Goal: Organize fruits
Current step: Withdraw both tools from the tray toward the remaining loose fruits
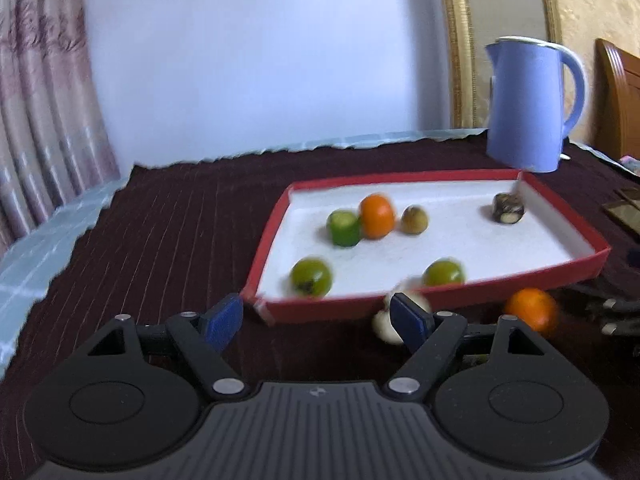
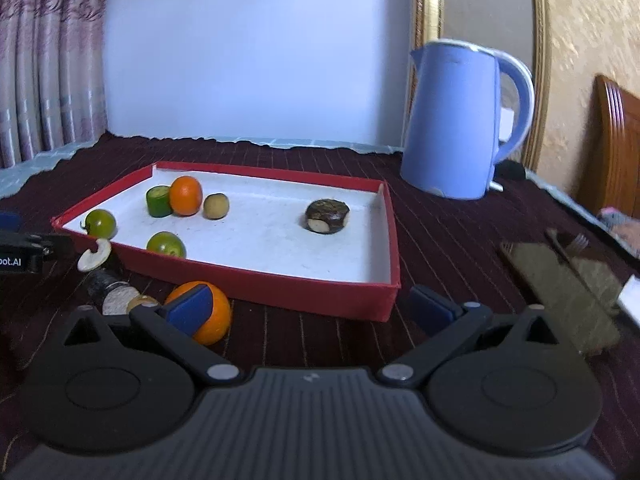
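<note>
1. The right gripper (image 2: 316,312) is spread wide and holds nothing. Its left blue pad (image 2: 188,310) sits in front of the loose orange (image 2: 212,316) on the cloth; whether pad and fruit touch, I cannot tell.
2. The left gripper (image 1: 318,316) is also wide open and empty. Its right pad (image 1: 408,316) overlaps a pale, cream-coloured piece (image 1: 390,330) just outside the tray's near wall; contact is not clear through the motion blur.
3. The red tray (image 2: 280,288) lies just beyond both tools on the dark striped cloth (image 2: 440,240). Inside it rest an orange fruit (image 2: 185,196) touching a green cut piece (image 2: 159,201), a small brownish fruit (image 2: 216,206), two green fruits (image 2: 101,223) (image 2: 166,245) near the front wall, and a dark round piece (image 2: 327,216) apart toward the far right.
4. More pale and dark slices (image 2: 108,288) lie on the cloth outside the tray, left of the loose orange.
5. A blue kettle (image 2: 460,120) stands behind the tray.
6. Judged step: gathering the stragglers into the tray, with most fruit already in. The right gripper seems lined up for the loose orange.
7. Next move likely calls for shifting left to centre the orange between the jaws, closing gently since it may roll, then lifting over the tray wall.
</note>
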{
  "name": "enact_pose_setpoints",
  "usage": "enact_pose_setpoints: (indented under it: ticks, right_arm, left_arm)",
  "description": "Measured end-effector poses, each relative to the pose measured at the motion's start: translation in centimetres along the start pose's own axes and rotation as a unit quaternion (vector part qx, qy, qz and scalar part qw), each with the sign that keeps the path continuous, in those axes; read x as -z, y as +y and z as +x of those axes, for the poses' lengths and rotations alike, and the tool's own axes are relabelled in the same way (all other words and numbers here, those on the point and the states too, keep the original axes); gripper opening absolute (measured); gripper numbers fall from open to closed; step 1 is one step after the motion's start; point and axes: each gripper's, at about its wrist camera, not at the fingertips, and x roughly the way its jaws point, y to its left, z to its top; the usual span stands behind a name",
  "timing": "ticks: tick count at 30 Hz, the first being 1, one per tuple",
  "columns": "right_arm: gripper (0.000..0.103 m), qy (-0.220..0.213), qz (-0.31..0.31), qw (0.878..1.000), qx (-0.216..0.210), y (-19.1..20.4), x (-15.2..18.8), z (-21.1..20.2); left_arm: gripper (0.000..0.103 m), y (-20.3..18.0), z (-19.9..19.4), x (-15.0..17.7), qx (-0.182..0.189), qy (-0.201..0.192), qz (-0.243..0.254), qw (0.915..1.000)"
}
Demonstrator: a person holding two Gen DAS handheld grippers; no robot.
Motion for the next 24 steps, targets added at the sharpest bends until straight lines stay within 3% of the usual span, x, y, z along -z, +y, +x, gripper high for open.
enact_pose_setpoints:
  ticks: [6,7,12,17,19,24]
  right_arm:
    - [0.103,0.004,0.026,1.0,-0.007,-0.9,0.1,0.1]
    - [0.103,0.004,0.025,1.0,-0.007,-0.9,0.2,0.1]
    - [0.103,0.026,0.023,0.999,-0.003,-0.7,0.2,0.7]
    - [0.103,0.024,0.012,1.0,0.003,-0.3,0.3,0.6]
    - [0.103,0.025,0.009,1.0,0.007,-0.2,0.3,0.6]
    - [0.103,0.021,0.007,1.0,0.016,-0.1,0.3,0.5]
  left_arm:
    - [0.081,-3.4,2.6,-1.4,-0.017,0.037,0.043,0.9982]
    - [0.085,-3.5,2.6,-1.4,-0.024,0.036,0.045,0.9981]
    - [0.087,-1.2,2.0,-0.8,-0.042,0.041,0.021,0.9981]
    - [0.086,1.7,0.4,1.2,-0.106,0.034,0.008,0.9938]
    - [0.086,2.4,-0.3,1.2,-0.096,0.031,-0.009,0.9948]
    - [0.086,2.7,-0.7,0.2,-0.017,0.045,-0.056,0.9973]
